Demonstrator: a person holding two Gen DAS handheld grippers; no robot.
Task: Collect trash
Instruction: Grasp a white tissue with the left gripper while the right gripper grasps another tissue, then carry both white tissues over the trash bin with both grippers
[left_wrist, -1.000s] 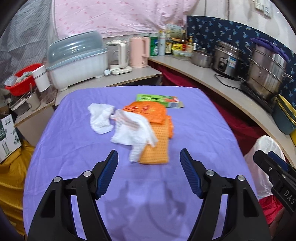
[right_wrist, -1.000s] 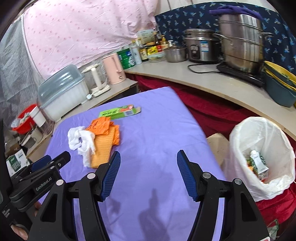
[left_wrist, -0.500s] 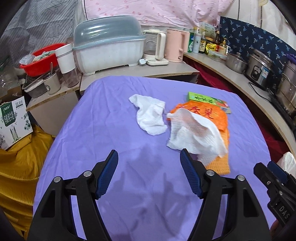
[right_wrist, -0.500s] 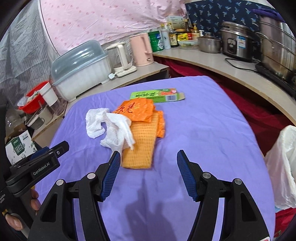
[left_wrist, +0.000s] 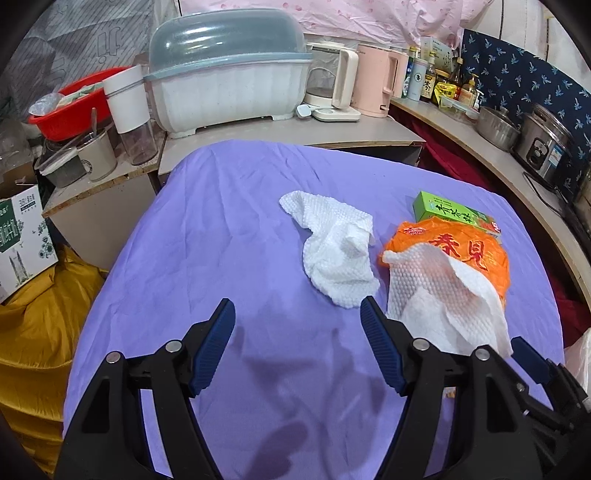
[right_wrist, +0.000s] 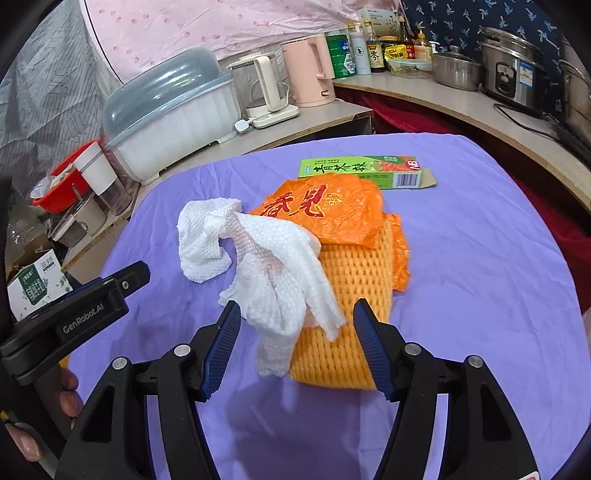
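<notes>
Left gripper (left_wrist: 297, 318), jaws opening and empty, has a tissue (left_wrist: 338, 254) at 1 o'clock; right gripper (right_wrist: 296, 320) gapes, empty, around another tissue (right_wrist: 280, 273).

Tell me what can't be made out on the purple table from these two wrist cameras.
- Orange foam net: right wrist view, its left side lies under the larger paper towel; left wrist view, fully hidden.
- Orange wrapper: left wrist view, near part covered by that towel.
- Green box: left wrist view, near edge behind the wrapper.
- Trash bin: left wrist view, only a pale scrap shows at the right edge.
</notes>
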